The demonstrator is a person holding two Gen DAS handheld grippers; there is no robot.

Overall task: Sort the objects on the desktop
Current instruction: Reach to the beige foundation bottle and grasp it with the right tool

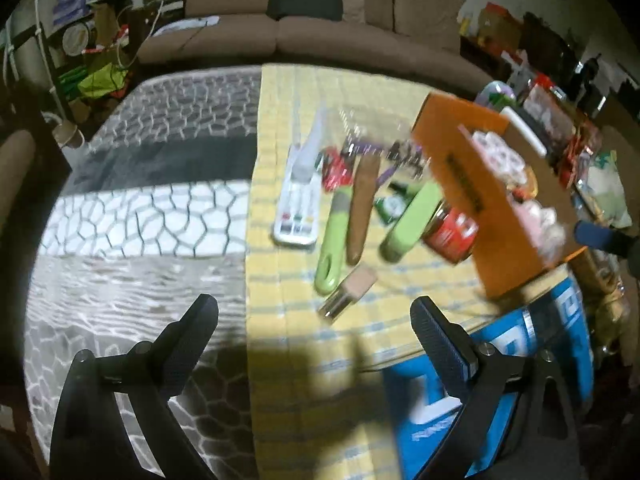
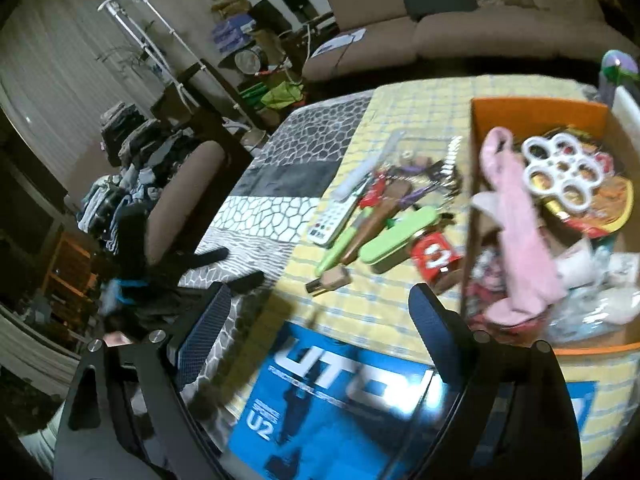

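A blue poster or magazine [image 2: 340, 400] lay at six o'clock of the table; it bore "U2" in white at its lower left and large white letters, partly hidden, reading "UTO". A red can [image 2: 434, 258] showed a white "3". The orange box's [image 1: 466, 184] dark print was too blurred to read.

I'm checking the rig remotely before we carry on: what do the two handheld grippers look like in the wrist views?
Both look alike. The left gripper has two black fingers with finely textured pads, on black linkage arms with round silver pivot screws. The right gripper is built the same, though its pads read dark blue with a fine grid texture. No cables, markings or sleeves show.
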